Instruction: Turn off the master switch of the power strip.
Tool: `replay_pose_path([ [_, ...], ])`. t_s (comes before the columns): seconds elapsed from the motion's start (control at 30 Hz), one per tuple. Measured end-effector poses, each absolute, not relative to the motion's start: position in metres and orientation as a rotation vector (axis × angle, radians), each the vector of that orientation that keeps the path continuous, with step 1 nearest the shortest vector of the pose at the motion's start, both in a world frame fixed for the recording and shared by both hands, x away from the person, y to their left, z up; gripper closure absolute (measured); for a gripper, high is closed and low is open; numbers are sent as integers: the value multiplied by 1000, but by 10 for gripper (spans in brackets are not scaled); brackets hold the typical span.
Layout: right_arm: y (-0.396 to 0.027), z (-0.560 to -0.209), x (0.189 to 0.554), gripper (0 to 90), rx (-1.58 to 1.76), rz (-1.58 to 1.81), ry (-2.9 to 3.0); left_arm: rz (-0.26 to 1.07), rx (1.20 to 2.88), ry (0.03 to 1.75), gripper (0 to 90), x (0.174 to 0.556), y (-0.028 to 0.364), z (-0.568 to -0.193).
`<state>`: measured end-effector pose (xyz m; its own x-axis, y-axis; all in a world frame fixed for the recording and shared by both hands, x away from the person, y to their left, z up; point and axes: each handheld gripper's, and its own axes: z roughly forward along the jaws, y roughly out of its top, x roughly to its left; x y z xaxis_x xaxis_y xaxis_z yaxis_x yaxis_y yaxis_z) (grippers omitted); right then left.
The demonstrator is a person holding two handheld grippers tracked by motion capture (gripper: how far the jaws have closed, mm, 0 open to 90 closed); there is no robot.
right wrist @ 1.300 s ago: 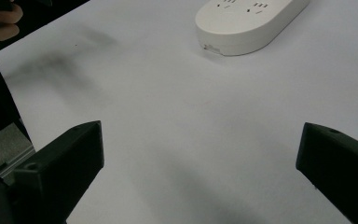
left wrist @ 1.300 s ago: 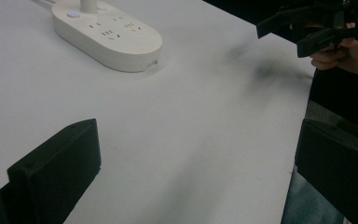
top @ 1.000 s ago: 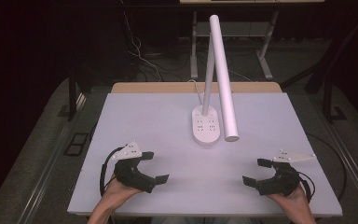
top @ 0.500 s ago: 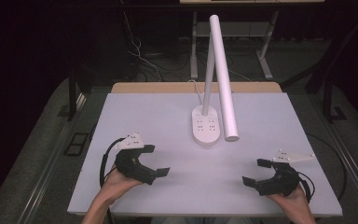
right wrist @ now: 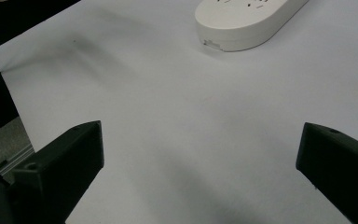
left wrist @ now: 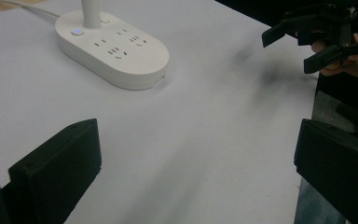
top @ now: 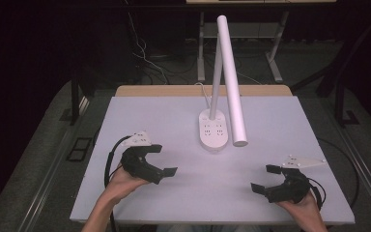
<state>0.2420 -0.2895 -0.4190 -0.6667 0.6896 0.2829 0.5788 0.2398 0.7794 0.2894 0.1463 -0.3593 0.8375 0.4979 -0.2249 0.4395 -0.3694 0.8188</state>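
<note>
A white desk lamp stands mid-table: its oval base [top: 213, 130] carries power sockets, and its long white tube head [top: 232, 79] slants down to the right. The base [left wrist: 112, 44] lies ahead in the left gripper view, a small blue light on it. My left gripper [top: 163, 160] is open at the front left, lifted off the table, jaws wide with nothing between. My right gripper [top: 265, 179] is open at the front right, also holding nothing. In the right gripper view the lamp base [right wrist: 249, 21] lies ahead at the top. The right gripper [left wrist: 303, 44] appears far off in the left gripper view.
The white tabletop [top: 174, 121] has a wooden strip along its far edge. The lamp's white cord [left wrist: 21, 5] runs off the back. Dark floor, cables and table legs [top: 200, 43] lie beyond. A black cable loops by the left hand [top: 111, 159].
My left gripper has risen and moved forward, slightly toward the lamp base. The right gripper has barely moved.
</note>
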Motion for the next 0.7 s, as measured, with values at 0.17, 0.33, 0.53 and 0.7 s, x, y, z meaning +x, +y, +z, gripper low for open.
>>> replay_pose_path([
  [0.17,-289,-419,242,3,1224,1408,2382,82,2020,687,0,296,145,-354],
  [0.33,-289,-419,242,2,1223,1408,2382,88,2029,678,0,302,143,-349],
  [0.53,-289,-419,242,2,1221,1406,2384,87,2044,678,0,308,141,-345],
  [0.7,-290,-419,242,2,1218,1406,2386,92,2060,678,0,314,140,-343],
])
